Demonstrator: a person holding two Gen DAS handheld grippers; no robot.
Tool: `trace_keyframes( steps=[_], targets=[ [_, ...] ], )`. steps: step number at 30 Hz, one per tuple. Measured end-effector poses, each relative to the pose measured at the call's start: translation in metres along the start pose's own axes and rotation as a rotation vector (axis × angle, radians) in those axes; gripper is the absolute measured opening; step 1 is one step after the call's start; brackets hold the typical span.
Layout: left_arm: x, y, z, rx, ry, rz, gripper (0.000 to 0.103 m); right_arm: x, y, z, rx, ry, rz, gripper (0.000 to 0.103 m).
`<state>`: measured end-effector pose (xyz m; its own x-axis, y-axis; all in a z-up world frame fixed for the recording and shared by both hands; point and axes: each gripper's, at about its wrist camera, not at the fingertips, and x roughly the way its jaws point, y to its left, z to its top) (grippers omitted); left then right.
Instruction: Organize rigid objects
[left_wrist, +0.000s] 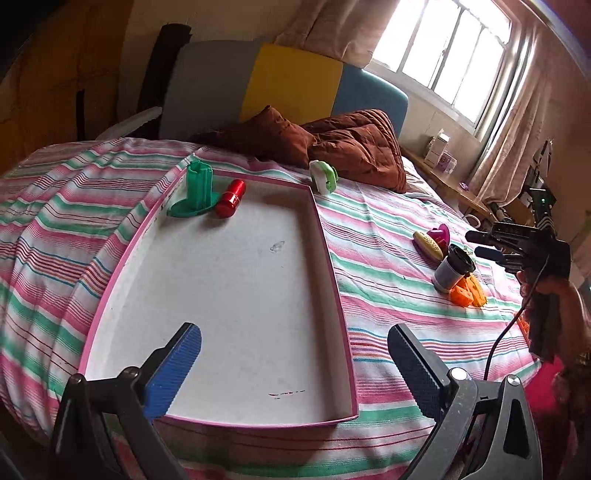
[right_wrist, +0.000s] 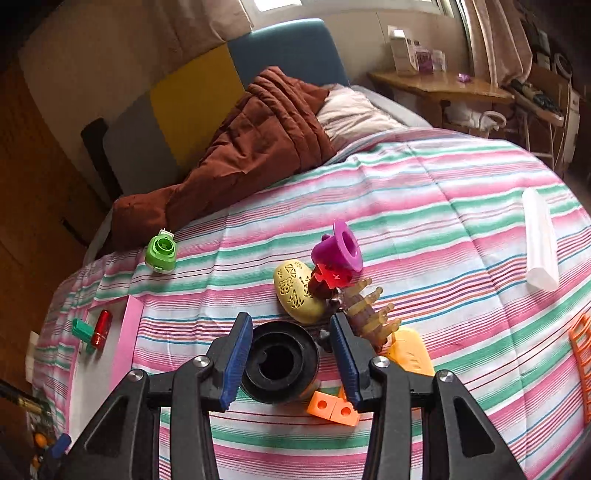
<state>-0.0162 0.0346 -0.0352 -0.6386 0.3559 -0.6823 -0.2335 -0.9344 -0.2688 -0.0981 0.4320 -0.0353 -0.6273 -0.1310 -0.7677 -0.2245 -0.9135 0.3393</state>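
A pink-edged white tray lies on the striped bed and holds a green stand and a red cylinder at its far end. My left gripper is open and empty over the tray's near end. My right gripper is open, its jaws on either side of a black-rimmed cup, not closed on it. The cup also shows in the left wrist view. Around it lie a yellow oval piece, a purple funnel, orange blocks and a brown toothed piece.
A green and white round gadget lies near the brown quilt. A white tube and an orange grid piece lie at the right. A wooden desk stands by the window.
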Motion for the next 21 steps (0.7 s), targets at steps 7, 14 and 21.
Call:
trace_keyframes(
  steps=[7,14,21],
  targets=[
    [-0.002,0.006,0.001,-0.025,-0.003,0.006,0.102,0.009,0.045,-0.020,-0.026,0.086,0.325,0.041],
    [-0.006,0.007,0.000,-0.020,-0.009,0.019,0.102,-0.017,0.070,-0.019,-0.094,-0.013,0.330,0.042],
    [-0.007,0.007,0.000,-0.024,-0.012,0.012,0.103,0.018,0.000,-0.003,0.058,0.075,0.042,0.046]
  ],
)
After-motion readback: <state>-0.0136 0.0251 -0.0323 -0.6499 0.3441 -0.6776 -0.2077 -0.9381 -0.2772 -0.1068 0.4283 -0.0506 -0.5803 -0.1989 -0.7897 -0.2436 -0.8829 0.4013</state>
